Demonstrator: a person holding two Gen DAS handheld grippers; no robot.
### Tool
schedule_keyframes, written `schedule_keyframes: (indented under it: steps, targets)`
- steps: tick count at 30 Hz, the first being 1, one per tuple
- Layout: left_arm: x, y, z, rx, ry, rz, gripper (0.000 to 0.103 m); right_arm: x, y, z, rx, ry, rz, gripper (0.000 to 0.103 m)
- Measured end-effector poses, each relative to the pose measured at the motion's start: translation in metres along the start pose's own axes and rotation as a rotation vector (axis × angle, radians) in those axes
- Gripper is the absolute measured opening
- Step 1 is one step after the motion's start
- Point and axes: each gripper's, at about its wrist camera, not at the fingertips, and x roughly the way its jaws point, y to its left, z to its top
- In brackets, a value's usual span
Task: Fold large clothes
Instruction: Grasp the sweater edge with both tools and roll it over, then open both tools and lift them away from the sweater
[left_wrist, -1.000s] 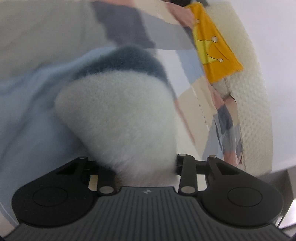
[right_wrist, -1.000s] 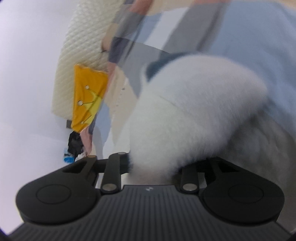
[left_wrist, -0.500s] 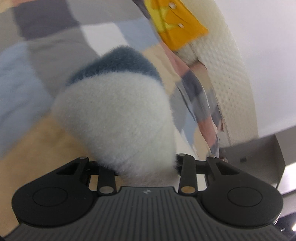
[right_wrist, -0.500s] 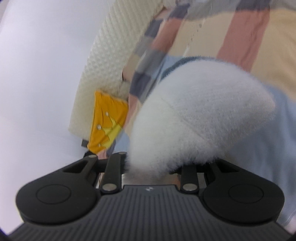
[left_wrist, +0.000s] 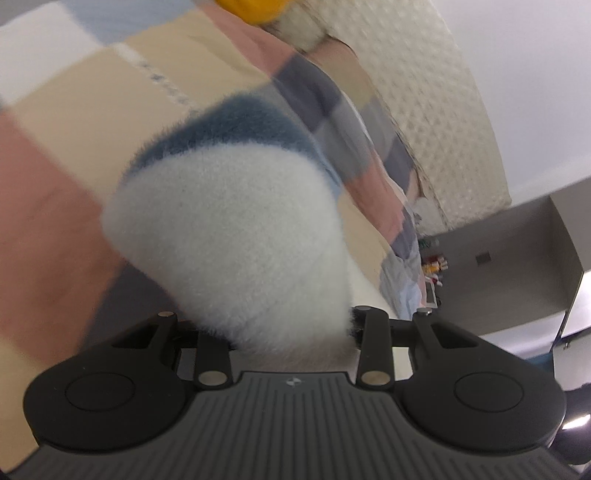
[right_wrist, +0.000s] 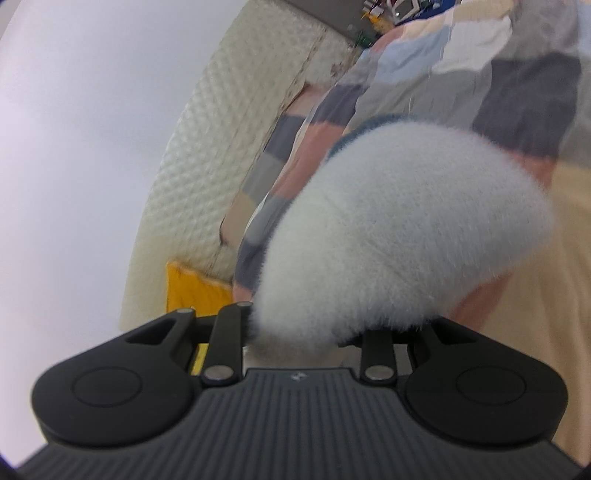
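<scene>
Each claw pinches a bunched part of the fluffy white garment: left claw (left_wrist: 291, 332), right claw (right_wrist: 306, 336). The garment (left_wrist: 236, 236) apparently hangs between them above the patchwork bed (left_wrist: 92, 110).

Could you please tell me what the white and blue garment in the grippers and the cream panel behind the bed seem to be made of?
Fluffy garment: looks like plush fleece or fuzzy knit, matte, with fine fibres standing off its edges. Cream panel: seems a padded, quilted covering with a dimpled diamond texture and a slight sheen; fabric or vinyl, I cannot tell.
</scene>
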Motion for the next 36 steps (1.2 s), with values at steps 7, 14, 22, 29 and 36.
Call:
schedule_keyframes:
  steps: [7,14,22,29,36]
  targets:
    - [0.107,-0.029,0.01,0.027,0.085,-0.036,0.041,0.046,-0.028,0.063,0.0,-0.035,-0.06,0.032]
    - [0.18,-0.024,0.01,0.099,0.135,-0.081,0.041,0.076,-0.082,0.077,0.068,-0.067,-0.057,0.032]
    - [0.203,0.014,-0.009,0.211,0.191,-0.08,0.043,0.075,-0.138,0.049,0.141,-0.019,-0.104,0.032]
    - [0.202,0.049,-0.02,0.242,0.225,-0.11,0.047,0.063,-0.158,0.024,0.142,0.008,-0.106,0.034]
    - [0.201,0.062,-0.029,0.217,0.243,-0.095,0.052,0.059,-0.185,0.007,0.202,0.036,-0.102,0.038]
